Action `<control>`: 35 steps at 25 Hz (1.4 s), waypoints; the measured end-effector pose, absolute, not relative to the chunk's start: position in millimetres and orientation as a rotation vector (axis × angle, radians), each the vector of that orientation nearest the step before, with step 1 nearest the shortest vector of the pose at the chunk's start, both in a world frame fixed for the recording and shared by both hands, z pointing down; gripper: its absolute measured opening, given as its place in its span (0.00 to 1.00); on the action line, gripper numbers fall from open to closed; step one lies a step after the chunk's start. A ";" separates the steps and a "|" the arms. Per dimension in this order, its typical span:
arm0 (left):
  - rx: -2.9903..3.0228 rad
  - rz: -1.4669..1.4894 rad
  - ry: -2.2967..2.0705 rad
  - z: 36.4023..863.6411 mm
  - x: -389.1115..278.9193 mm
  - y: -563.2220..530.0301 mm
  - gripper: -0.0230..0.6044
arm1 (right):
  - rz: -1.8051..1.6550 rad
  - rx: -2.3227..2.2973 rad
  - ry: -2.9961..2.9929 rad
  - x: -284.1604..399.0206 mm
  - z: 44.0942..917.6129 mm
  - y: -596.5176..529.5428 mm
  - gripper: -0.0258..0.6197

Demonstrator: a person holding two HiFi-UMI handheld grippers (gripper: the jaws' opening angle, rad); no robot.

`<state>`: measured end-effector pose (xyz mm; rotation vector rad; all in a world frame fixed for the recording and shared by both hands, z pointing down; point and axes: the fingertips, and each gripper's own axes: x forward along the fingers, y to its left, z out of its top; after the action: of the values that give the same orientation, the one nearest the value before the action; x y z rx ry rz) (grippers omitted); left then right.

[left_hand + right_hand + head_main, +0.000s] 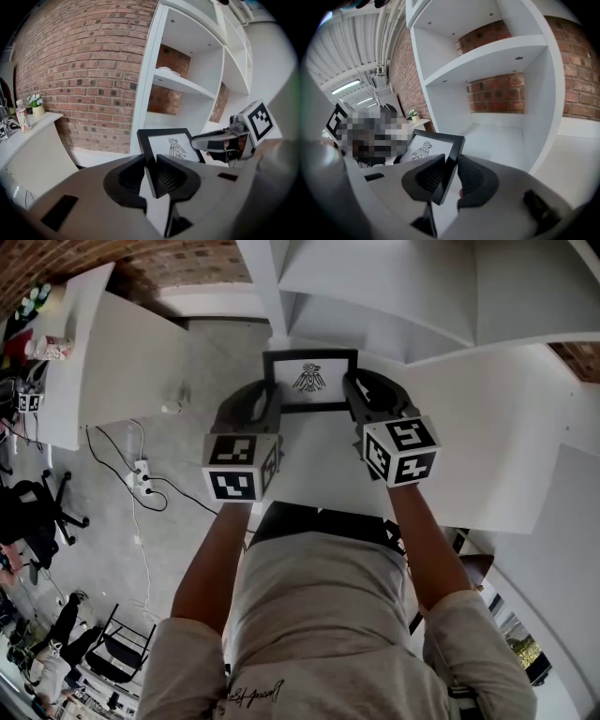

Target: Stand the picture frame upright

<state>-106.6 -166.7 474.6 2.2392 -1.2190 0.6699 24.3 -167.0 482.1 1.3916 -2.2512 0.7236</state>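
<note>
The picture frame (310, 381) is black-edged with a white sheet and a dark bird drawing, and it is held between both grippers over the white shelf top (487, 427). My left gripper (272, 407) is shut on the frame's left edge (149, 157). My right gripper (353, 399) is shut on the right edge (451, 164). In the left gripper view the picture face (174, 148) tilts back, with the right gripper (213, 140) beyond it. I cannot tell whether the frame's lower edge rests on the surface.
A white shelving unit (187, 84) with open compartments stands right behind the frame, against a brick wall (84, 70). A white side table (66, 352) at the left carries a small flower pot (36, 105) and cartons. Cables and a power strip (141, 474) lie on the floor.
</note>
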 end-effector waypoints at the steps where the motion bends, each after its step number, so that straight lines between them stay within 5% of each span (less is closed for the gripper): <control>1: 2.242 0.666 -1.220 473.8 -106.3 -169.9 0.18 | 0.718 1.396 -2.253 24.7 481.0 -170.1 0.19; 35: 2.287 0.610 -1.253 493.4 -105.9 -223.8 0.18 | 0.719 1.474 -2.332 26.0 489.3 -225.0 0.19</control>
<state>-105.9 -223.8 493.4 2.2873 -1.2533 0.6100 26.0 -225.0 489.3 1.4743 -2.3316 0.7191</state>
